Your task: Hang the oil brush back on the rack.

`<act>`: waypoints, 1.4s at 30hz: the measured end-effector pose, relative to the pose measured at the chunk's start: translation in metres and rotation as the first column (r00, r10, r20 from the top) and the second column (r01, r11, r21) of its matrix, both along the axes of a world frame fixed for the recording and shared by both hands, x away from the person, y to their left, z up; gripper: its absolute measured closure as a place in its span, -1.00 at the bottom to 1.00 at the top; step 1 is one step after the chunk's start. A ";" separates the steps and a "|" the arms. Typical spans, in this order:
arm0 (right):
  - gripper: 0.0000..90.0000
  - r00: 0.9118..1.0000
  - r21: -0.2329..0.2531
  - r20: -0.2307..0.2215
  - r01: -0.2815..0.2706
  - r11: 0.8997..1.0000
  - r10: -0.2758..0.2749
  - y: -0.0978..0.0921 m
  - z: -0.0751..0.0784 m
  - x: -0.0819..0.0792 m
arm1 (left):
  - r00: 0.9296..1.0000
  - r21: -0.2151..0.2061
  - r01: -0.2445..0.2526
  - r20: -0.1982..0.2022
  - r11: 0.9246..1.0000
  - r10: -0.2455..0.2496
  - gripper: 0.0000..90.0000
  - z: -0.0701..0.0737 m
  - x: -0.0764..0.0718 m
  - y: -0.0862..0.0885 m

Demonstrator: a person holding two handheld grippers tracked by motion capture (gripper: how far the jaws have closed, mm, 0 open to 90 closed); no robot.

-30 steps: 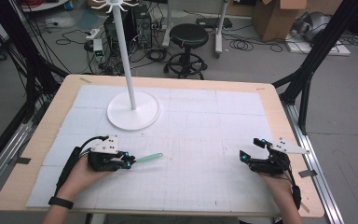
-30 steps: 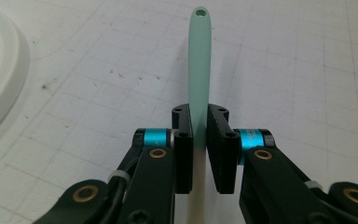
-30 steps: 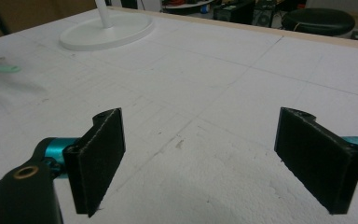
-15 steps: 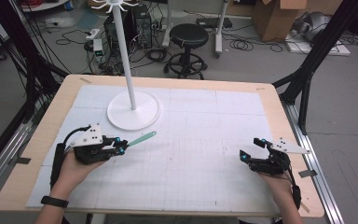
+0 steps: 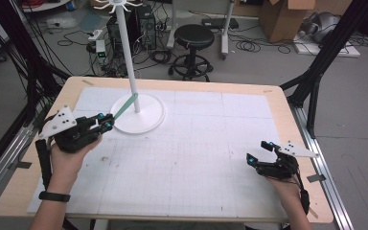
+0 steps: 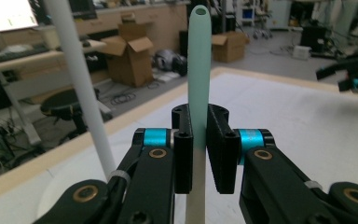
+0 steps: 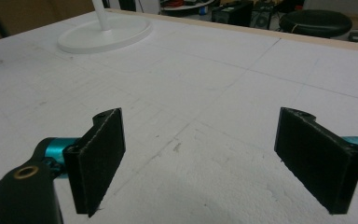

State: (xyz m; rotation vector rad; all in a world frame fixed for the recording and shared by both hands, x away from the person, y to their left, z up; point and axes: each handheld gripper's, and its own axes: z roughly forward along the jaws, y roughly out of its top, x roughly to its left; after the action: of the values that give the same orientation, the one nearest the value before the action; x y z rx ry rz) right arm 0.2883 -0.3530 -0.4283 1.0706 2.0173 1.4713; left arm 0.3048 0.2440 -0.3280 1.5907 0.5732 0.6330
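My left gripper (image 5: 106, 121) is shut on a long pale green stick (image 5: 126, 105), lifted above the table's left side. The stick points up and right, its tip near the white pole (image 5: 127, 57) of a stand whose round base (image 5: 141, 117) rests on the mat. In the left gripper view the green stick (image 6: 198, 65) rises straight between the closed jaws of the left gripper (image 6: 199, 154), with the pole (image 6: 81, 88) just to its left. My right gripper (image 5: 258, 152) rests at the table's right front, open with nothing between its jaws, and in the right gripper view (image 7: 214, 154) only the mat lies between them.
A white gridded mat (image 5: 196, 158) covers the wooden table (image 5: 278, 100). Hooks branch from the top of the stand (image 5: 117, 5). Behind the table stand a black stool (image 5: 194, 36), cardboard boxes (image 5: 282, 19) and cables on the floor. Black frame legs flank both sides.
My left gripper has carried the green stick up and away from me, from mid-table toward the stand, and tilted it upward. The right gripper has stayed put.
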 end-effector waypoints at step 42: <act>-0.66 1.000 -0.002 -0.006 -0.007 1.000 0.007 -0.001 -0.001 0.002 | 0.948 -0.171 -0.222 0.191 0.960 0.253 0.81 0.113 0.037 -0.011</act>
State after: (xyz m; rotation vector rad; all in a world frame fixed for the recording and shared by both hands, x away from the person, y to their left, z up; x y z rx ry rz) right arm 0.2899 -0.3539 -0.4294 1.0693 2.0279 1.4704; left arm 0.3416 0.2329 -0.2145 1.3062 0.6425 0.9091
